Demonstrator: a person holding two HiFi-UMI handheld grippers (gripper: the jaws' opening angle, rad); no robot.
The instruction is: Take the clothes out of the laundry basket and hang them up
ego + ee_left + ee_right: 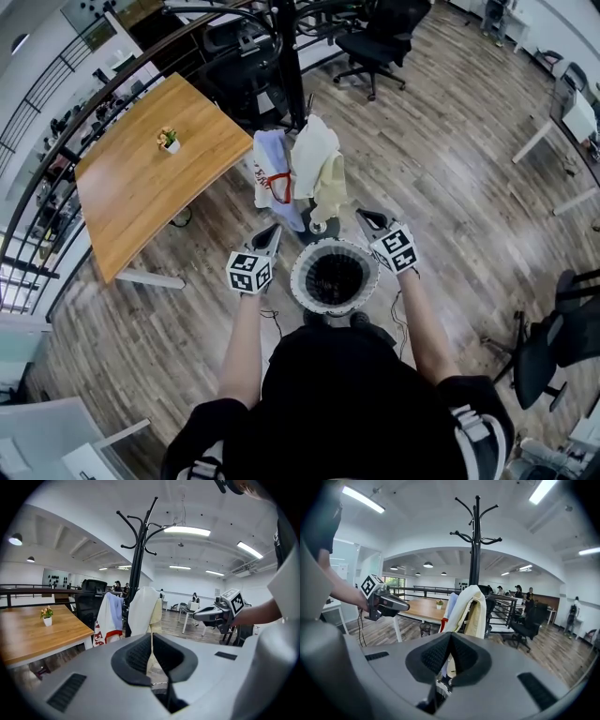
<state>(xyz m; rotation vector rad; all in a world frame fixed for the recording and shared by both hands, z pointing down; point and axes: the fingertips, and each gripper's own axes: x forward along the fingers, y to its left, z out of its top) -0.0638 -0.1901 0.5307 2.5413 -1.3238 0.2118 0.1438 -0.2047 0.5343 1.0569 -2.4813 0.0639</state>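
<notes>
The round white-rimmed laundry basket (334,275) stands on the floor right before me; its inside looks dark. Beyond it rises a black coat rack (289,66) (137,559) (475,541). On it hang a white and blue garment with red print (275,173) (107,618), a white garment (314,150) (143,609) (464,606) and a cream one (330,187) (480,618). My left gripper (273,230) (151,641) (396,604) is held left of the basket, shut with nothing in it. My right gripper (364,216) (450,644) (211,614), to the basket's right, is shut and holds nothing either.
A wooden table (150,178) with a small potted plant (168,139) stands to the left of the rack. Black office chairs sit behind the rack (380,42) and at the right edge (553,337). A white desk (572,122) is far right. A railing runs along the left.
</notes>
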